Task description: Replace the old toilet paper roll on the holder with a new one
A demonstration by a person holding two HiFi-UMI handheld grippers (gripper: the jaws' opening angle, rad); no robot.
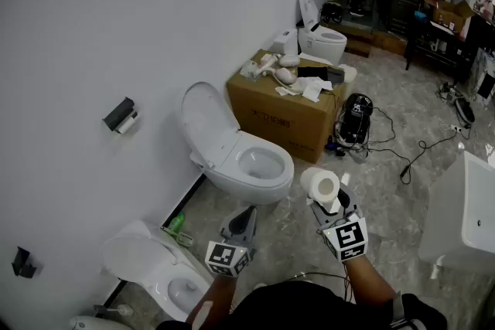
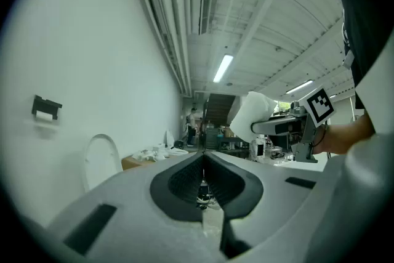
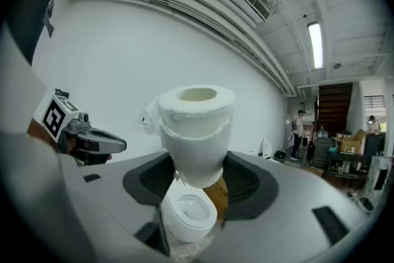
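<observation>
A black wall holder with a nearly spent roll hangs on the white wall at the left; it also shows small in the left gripper view. My right gripper is shut on a full white toilet paper roll, held upright in front of the toilet. In the right gripper view the roll stands between the jaws of the right gripper and hides most of what lies behind it. My left gripper is shut and empty, level, left of the roll; its jaws meet at the left gripper.
A white toilet with raised lid stands by the wall, another toilet at lower left. A cardboard box with clutter, a black machine with cables, and a white basin surround the floor. A second black bracket is low on the wall.
</observation>
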